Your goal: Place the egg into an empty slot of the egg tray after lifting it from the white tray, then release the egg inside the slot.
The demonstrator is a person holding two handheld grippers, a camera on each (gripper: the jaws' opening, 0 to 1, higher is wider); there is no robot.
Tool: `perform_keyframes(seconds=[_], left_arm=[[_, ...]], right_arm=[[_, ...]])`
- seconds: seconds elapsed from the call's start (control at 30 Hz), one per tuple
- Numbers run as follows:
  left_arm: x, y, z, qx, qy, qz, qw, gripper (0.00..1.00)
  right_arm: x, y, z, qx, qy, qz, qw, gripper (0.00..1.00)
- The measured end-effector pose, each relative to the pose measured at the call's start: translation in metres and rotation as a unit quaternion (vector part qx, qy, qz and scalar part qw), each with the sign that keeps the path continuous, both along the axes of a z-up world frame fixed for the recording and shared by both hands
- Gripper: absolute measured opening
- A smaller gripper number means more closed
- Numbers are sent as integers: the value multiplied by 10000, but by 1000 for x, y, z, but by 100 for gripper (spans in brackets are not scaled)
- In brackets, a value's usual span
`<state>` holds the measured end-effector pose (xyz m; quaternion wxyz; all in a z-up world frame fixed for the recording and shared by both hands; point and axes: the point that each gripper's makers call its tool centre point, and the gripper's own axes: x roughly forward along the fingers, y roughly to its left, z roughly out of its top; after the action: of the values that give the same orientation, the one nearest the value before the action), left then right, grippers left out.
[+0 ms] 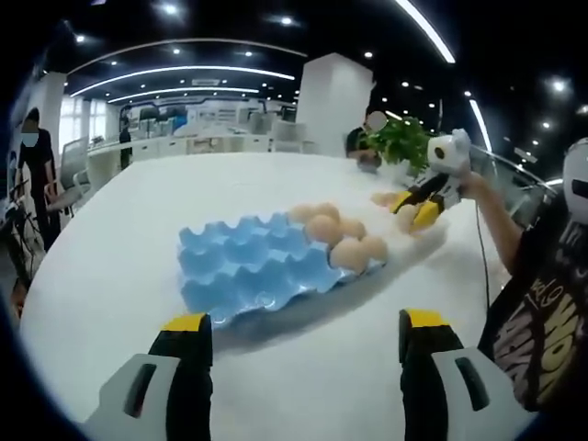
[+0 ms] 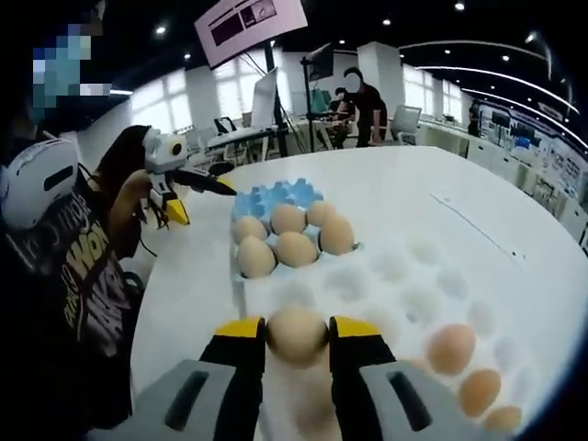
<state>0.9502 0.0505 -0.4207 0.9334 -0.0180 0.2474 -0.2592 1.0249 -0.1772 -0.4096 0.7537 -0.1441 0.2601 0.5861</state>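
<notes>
On white table (image 1: 110, 276) | office room | blue egg tray (image 1: 248, 266)

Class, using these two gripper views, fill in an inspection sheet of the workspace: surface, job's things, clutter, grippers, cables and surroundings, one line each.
Surface: white table, large and round-edged.
Job's things: blue egg tray with five eggs grouped at one end and the other slots empty; white tray beside it holding three eggs near its edge; one egg held above the white tray.
Clutter: potted plant at the table's far edge.
Grippers: right gripper shut on the egg; left gripper open, holding nothing.
Cables: thin dark cable hanging below the right gripper.
Surroundings: open office with desks, monitors, ceiling strip lights; people standing in the background.
</notes>
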Motion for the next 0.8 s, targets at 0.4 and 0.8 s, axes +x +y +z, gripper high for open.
perform_keyframes(seconds=[0.4, 0.8], left_arm=[[-3, 9, 1, -25, -33, 112, 9999, 85], [-4, 12, 2, -34, -72, 132, 9999, 85]], right_arm=[[7, 15, 10, 140, -154, -8, 9998, 28], [3, 42, 18, 241, -418, 191, 9987, 28]])
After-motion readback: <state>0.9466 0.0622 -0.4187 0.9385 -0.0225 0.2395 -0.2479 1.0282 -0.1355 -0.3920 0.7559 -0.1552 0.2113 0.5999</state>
